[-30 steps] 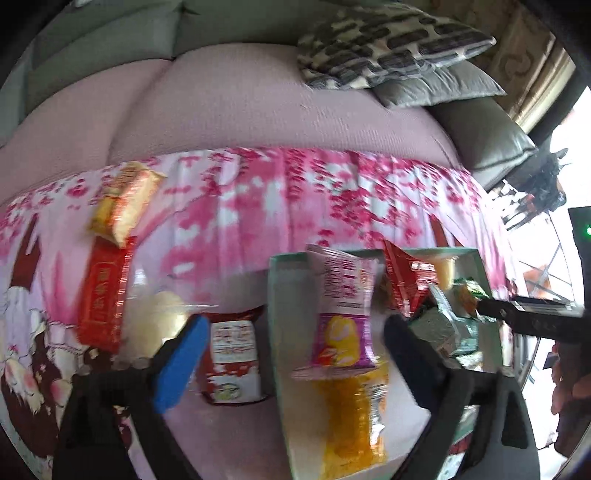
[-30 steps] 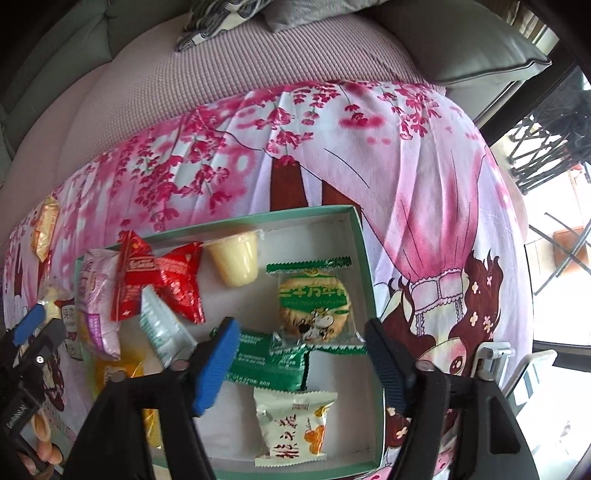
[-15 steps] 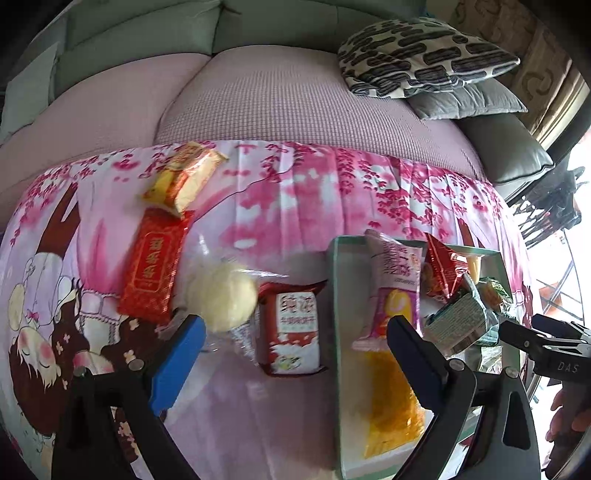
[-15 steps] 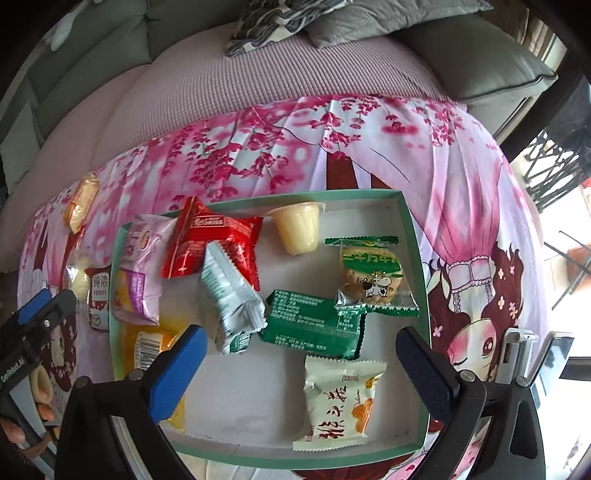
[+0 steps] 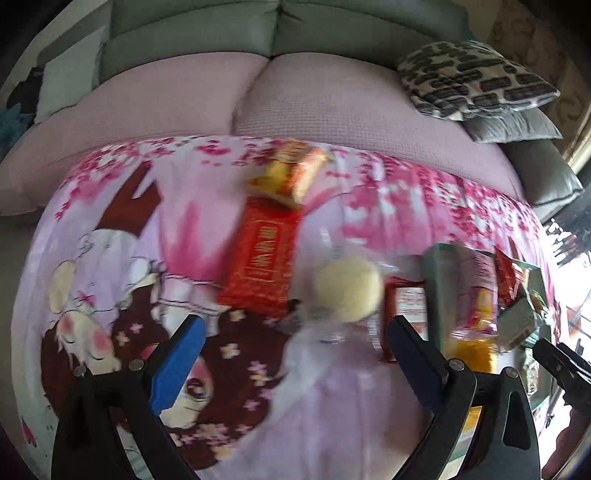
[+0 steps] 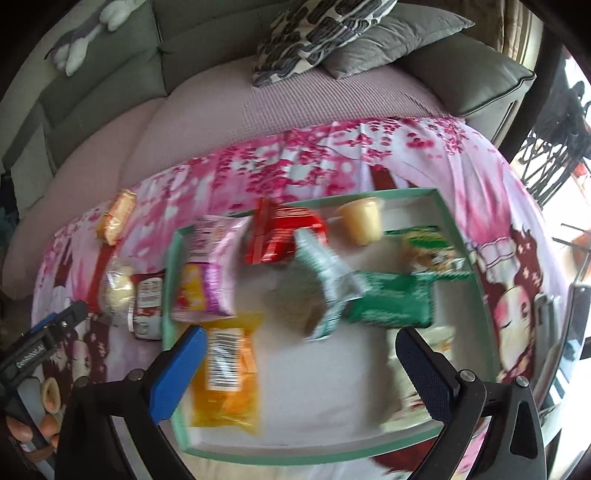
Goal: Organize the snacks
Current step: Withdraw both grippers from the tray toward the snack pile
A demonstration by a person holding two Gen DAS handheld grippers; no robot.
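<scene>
Through my left wrist camera, my left claw (image 5: pixel 291 354) hangs spread wide over the pink blossom-print cloth (image 5: pixel 110 229), with nothing between its blue pads. Ahead of it lie the snacks outside the box: a red packet with gold lettering (image 5: pixel 264 258), a yellow and red packet (image 5: pixel 290 175) touching its far end, a pale round bun in clear wrap (image 5: pixel 347 290) just beside the red packet, and a red and white sachet (image 5: pixel 406 306) next to the bun. This view catches only the near edge of the green box (image 5: pixel 436 291) at the right, its contents blurred, and beyond it the tip of my right claw. Through my right wrist camera, my right claw (image 6: pixel 299 365) stands as wide as it goes, empty, over the green box (image 6: pixel 461 243), whose whole inside shows here: a pink chip bag (image 6: pixel 210 273), an orange packet (image 6: pixel 225 373) below it, a red wrapper (image 6: pixel 280 236), a silver-green pouch (image 6: pixel 325 280), a dark green packet (image 6: pixel 391 302), a yellow jelly cup (image 6: pixel 360 223) and a green biscuit pack (image 6: pixel 432 251). The bun, the sachet and the yellow and red packet appear small at the left, outside the box. At the lower left is my left claw's finger with part of my hand (image 6: pixel 33 432) behind it. The grey sofa (image 6: pixel 184 48) and its patterned cushion (image 6: pixel 317 33) sit behind the cloth.
</scene>
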